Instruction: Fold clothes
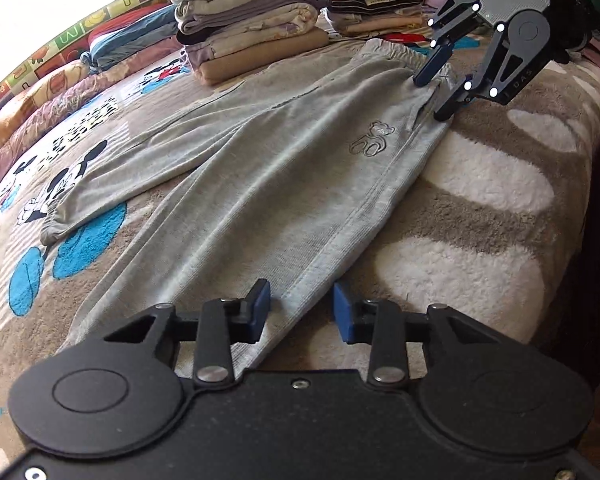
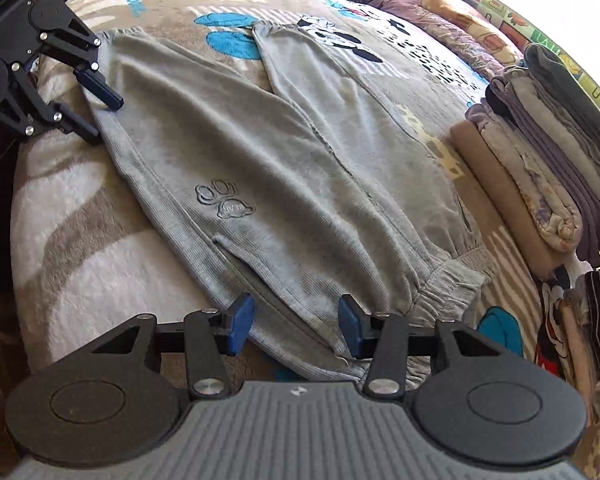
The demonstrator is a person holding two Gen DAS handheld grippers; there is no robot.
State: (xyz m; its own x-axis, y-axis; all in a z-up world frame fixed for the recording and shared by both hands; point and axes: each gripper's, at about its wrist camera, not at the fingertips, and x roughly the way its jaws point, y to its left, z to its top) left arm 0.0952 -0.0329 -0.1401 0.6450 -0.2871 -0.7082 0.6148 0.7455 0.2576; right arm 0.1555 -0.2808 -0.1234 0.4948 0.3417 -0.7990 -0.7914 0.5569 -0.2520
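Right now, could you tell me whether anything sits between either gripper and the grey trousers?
Nothing visible does. The left gripper stands open over a leg cuff of the trousers; the right gripper stands open at the waistband.

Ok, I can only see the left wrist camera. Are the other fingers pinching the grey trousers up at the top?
Observer: No. From the right wrist camera, the right gripper has its fingers apart over the trousers and is not pinching them.
Operator: Is there a pocket up there?
Observer: Yes, a pocket slit runs across the cloth and ends between those fingers.
Operator: And where's my end?
Observer: The left gripper straddles the edge of the near leg, just short of its cuff.
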